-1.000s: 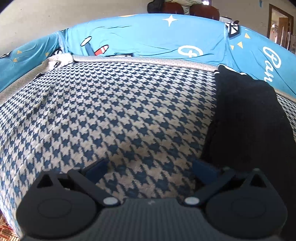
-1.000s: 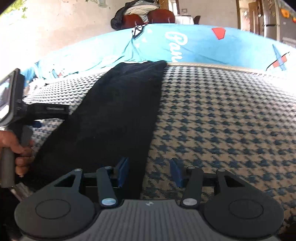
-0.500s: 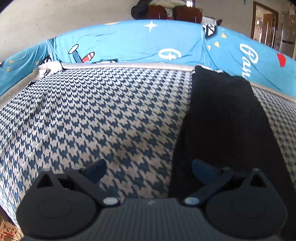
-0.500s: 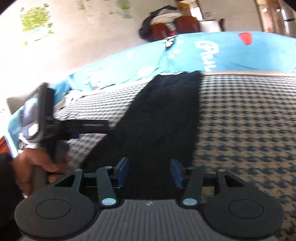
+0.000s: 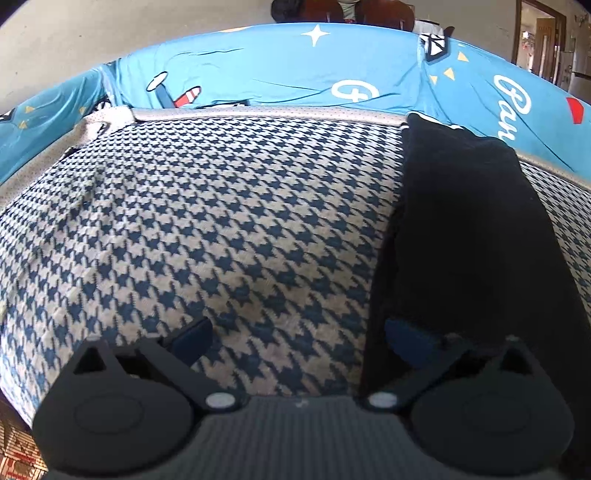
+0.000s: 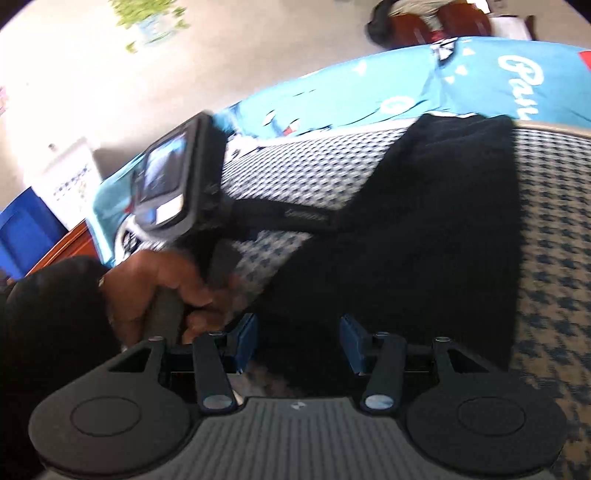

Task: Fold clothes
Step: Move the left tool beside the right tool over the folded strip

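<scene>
A long black garment (image 5: 469, 236) lies folded in a narrow strip on the houndstooth cover (image 5: 221, 221), running from the near edge to the far rim. My left gripper (image 5: 295, 332) stands open, its right finger over the garment's left edge and its left finger over bare cover. In the right wrist view the same black garment (image 6: 424, 229) fills the middle. My right gripper (image 6: 297, 339) is open just above the garment's near end, with nothing between the pads. A person's hand (image 6: 162, 284) holds the left gripper's handle at the left.
A blue printed sheet (image 5: 295, 74) rises behind the houndstooth cover. Brown chairs (image 6: 443, 18) with a dark bag stand beyond it. A doorway (image 5: 543, 40) opens at the far right. The left gripper's camera screen (image 6: 166, 181) shows in the right wrist view.
The right gripper has swung left, bringing the hand and the left gripper into the middle of its view. The left gripper shifted slightly; the garment lies as before. Both stay open.
</scene>
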{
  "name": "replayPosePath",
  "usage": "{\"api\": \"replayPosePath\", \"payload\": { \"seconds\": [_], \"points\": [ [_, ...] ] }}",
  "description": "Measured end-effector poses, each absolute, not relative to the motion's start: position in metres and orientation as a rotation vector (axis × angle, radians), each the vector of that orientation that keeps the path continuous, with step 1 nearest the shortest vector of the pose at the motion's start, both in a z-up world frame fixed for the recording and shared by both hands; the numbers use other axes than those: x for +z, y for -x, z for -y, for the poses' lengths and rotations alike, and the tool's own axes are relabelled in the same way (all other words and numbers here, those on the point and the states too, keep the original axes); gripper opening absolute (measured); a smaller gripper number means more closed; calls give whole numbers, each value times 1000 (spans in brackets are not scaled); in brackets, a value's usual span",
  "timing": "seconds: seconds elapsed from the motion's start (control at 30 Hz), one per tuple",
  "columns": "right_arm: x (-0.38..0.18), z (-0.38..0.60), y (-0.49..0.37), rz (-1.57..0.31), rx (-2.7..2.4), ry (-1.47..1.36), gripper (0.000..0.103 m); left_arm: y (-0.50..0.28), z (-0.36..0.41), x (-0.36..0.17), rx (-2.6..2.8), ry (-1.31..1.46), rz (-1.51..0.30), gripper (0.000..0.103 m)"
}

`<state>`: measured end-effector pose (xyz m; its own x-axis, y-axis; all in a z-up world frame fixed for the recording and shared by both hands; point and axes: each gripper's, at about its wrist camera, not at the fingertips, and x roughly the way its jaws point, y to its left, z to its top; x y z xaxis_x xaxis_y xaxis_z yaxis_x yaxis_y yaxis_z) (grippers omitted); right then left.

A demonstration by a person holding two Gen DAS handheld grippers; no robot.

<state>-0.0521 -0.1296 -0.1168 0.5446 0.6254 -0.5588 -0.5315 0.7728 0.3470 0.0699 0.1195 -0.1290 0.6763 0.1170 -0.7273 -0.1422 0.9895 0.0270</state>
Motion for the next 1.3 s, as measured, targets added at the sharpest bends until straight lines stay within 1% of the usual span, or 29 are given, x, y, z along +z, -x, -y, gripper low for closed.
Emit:
{"api": "replayPosePath", "payload": {
  "seconds": [0.4, 0.47, 0.7, 0.93, 1.2, 1.3],
  "points": [
    [-133, 101, 58, -749, 711, 44, 50, -69, -132, -129, 185, 75, -827, 103],
    [-135, 98, 59, -748, 715, 58, 52, -68, -132, -127, 183, 79, -817, 103],
    [-140, 105, 57, -796, 767, -29, 52, -65, -126, -124, 157, 62, -798, 103],
    [-137, 105, 59, -825, 806, -42, 51, -66, -130, -126, 170, 81, -807, 103],
    [-125, 107, 51, -752, 784, -96, 51, -66, -130, -125, 165, 83, -801, 103],
    [-134, 99, 44, -775, 774, -80, 51, -66, -129, -125, 163, 79, -802, 103]
  ]
}}
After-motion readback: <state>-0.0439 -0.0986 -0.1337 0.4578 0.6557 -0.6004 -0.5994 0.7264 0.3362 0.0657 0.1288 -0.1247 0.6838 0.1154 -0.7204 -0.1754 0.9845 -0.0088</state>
